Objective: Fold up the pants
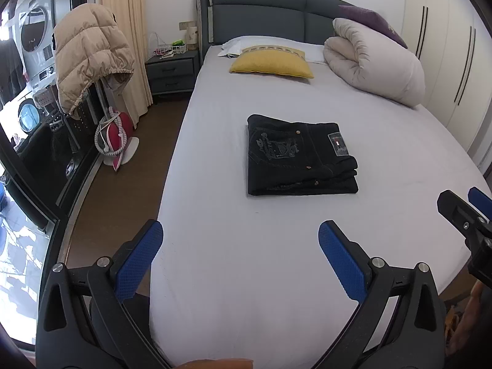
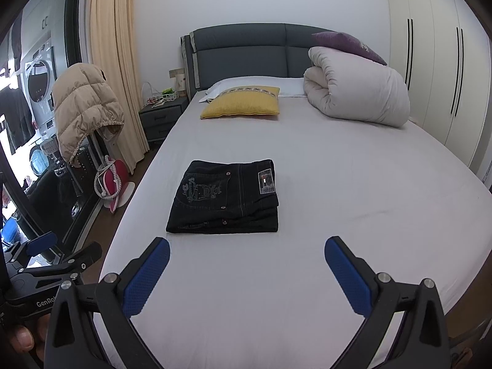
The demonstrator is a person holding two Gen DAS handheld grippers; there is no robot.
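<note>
Dark denim pants lie folded into a compact rectangle in the middle of the white bed, back pocket and label facing up. They also show in the right wrist view. My left gripper is open and empty, held above the foot of the bed, well short of the pants. My right gripper is open and empty, just in front of the pants' near edge. The right gripper shows at the right edge of the left wrist view; the left one at the lower left of the right wrist view.
A yellow pillow and a rolled white duvet lie at the head of the bed. A nightstand, a beige puffer jacket on a rack and a red iron stand left. Wardrobe doors stand right.
</note>
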